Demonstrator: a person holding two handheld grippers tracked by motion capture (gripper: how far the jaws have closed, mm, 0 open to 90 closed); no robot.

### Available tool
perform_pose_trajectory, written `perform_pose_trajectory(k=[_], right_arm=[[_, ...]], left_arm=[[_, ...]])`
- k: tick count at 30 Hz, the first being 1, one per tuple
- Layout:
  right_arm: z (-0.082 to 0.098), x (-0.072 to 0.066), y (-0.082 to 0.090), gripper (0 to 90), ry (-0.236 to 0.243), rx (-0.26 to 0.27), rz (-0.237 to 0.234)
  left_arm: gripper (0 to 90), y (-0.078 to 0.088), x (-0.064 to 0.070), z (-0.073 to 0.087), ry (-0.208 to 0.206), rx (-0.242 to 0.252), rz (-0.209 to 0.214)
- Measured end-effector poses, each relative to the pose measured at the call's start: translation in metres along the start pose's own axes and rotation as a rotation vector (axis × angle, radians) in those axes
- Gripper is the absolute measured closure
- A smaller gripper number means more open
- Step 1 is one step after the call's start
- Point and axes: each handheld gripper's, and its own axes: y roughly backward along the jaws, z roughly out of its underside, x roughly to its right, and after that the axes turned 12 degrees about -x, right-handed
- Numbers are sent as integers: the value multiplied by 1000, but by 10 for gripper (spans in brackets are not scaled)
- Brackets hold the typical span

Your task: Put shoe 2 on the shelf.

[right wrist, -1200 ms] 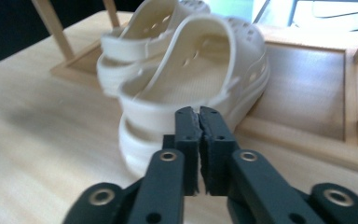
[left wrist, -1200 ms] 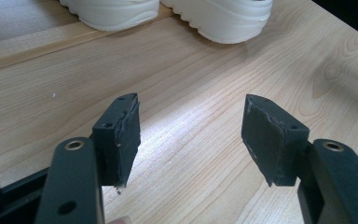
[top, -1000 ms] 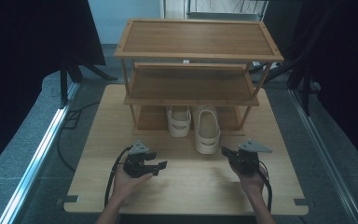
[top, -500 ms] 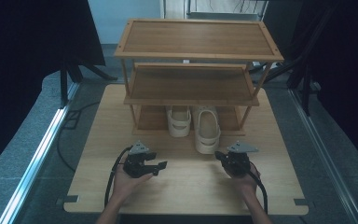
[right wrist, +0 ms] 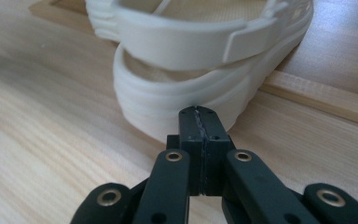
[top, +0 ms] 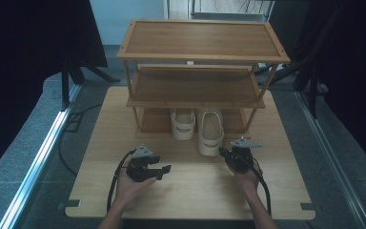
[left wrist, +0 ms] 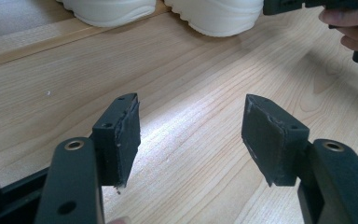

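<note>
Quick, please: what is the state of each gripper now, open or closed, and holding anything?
Left gripper: open, holding nothing, above the table.
Right gripper: closed, holding nothing, near the sandal.

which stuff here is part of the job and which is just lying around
In the job:
- cream slip-on sandal nearer the right gripper, sticking out of the rack
- its cream twin sandal beside it
- right gripper, jaws shut, tips close to the sandal
- left gripper, jaws open

Just there:
- three-tier wooden shoe rack
- light wooden table
</note>
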Motion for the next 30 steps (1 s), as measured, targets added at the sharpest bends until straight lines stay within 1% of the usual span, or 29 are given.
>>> perform_pose_trajectory(k=[2,3,7,9,11,13,15,18,22,25,27,30], right_arm=[[0,-3,1,895,-5,4,2],[1,-4,2,895,0,3,-7],[9,-18,4,895,49,-14,-34],[9,-21,4,895,59,-16,-35],[8,-19,2,895,52,-15,-26],[6,-15,-2,895,33,-16,-13],[4,-12,-4,895,15,-15,-20],[1,-11,-6,895,16,-17,-10],[-4,-9,-10,893,-4,-19,-6],[-9,-7,-14,892,-6,-14,2],[-12,-5,-18,889,-13,-8,-7],[-20,-4,-21,888,-22,4,-5]], left_arm=[[378,1,0,0,1,2,-1],[378,2,-1,0,2,3,-1],[378,2,-2,0,4,3,-2],[378,1,0,0,0,2,0],[378,1,1,0,-3,2,2],[378,1,2,0,-4,2,1],[378,1,1,0,-3,0,-1],[378,0,0,0,-1,-2,-2],[378,0,0,1,-1,-1,-1],[379,0,0,1,2,1,1],[379,0,-1,0,0,0,-1],[378,-1,-1,1,0,-2,-1]])
